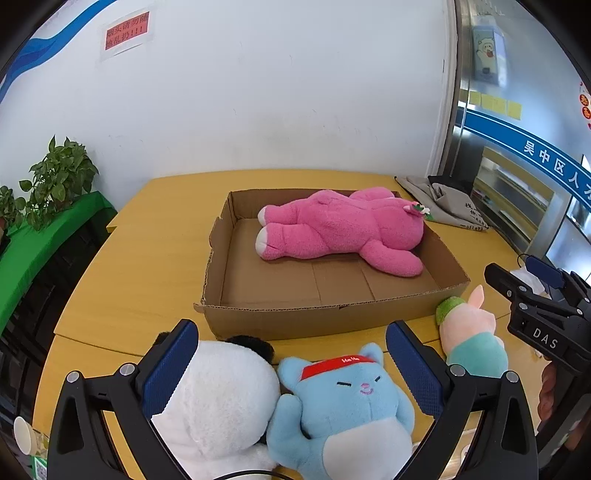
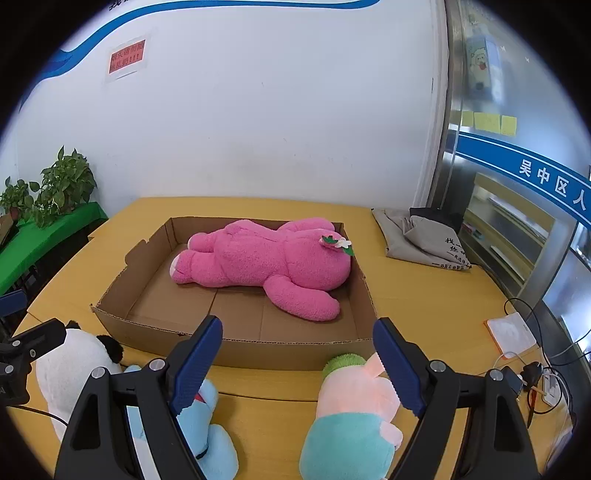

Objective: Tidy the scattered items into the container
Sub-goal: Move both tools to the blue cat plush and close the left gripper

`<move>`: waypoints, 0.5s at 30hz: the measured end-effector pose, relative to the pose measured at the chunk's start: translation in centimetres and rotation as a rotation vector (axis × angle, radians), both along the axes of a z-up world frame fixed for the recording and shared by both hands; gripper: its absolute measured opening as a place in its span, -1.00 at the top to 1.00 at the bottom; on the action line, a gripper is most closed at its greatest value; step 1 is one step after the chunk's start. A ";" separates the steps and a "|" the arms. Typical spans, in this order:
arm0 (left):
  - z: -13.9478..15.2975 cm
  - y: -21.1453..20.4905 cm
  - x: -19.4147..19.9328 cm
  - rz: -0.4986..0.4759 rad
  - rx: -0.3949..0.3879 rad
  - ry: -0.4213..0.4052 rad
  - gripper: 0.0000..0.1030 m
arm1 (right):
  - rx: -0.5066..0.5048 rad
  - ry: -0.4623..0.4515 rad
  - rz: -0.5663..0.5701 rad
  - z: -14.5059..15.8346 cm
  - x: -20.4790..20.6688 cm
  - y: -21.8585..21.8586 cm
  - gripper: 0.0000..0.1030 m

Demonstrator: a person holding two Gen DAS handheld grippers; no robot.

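Your yellow table (image 1: 110, 280) carries the cardboard box (image 1: 295, 317), pink bear (image 1: 332, 229) lying inside. In front of it: white panda (image 1: 221, 398), blue cat (image 1: 343, 406), pink pig (image 2: 351, 413). Your left gripper (image 1: 291, 365) gapes wide over panda and cat; your right gripper (image 2: 299, 362) spreads wide around the pig.

The right gripper (image 1: 496, 275) has "DAS" on its black body. The blue band (image 2: 524, 166) on the glass shows white signs, "吴中区人". The red wall sign (image 1: 126, 34) is too blurry to read.
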State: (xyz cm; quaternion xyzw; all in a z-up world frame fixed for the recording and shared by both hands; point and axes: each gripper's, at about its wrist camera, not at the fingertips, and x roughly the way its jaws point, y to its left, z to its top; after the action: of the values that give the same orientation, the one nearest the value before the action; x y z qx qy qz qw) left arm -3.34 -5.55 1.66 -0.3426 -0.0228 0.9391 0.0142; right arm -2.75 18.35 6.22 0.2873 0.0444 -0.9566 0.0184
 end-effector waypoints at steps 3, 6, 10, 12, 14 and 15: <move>-0.4 -0.4 -0.1 -0.005 0.002 -0.009 -1.00 | -0.002 -0.007 -0.002 -0.2 -0.1 -0.2 -0.63; -0.8 -1.0 -0.2 -0.007 0.017 -0.023 -1.00 | -0.002 -0.017 -0.002 -0.6 -0.2 -0.4 -0.63; -1.4 -1.7 -0.1 -0.011 0.027 -0.042 -1.00 | -0.002 -0.029 -0.001 -1.0 -0.2 -0.7 -0.63; -1.7 -2.3 0.1 -0.017 0.037 -0.053 -1.00 | -0.004 -0.034 0.005 -1.2 -0.1 -0.7 -0.63; -2.1 -2.9 0.3 -0.020 0.042 -0.067 -1.00 | -0.013 -0.036 0.019 -1.3 0.1 -0.7 -0.63; -2.3 -3.3 0.5 -0.021 0.043 -0.075 -1.00 | -0.016 -0.038 0.029 -1.4 0.3 -0.7 -0.63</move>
State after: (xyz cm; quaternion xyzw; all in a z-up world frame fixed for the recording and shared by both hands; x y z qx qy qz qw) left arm -2.87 -8.88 -0.69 -0.3775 -0.0397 0.9246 0.0306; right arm -2.42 17.66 4.81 0.3046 0.0405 -0.9510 0.0355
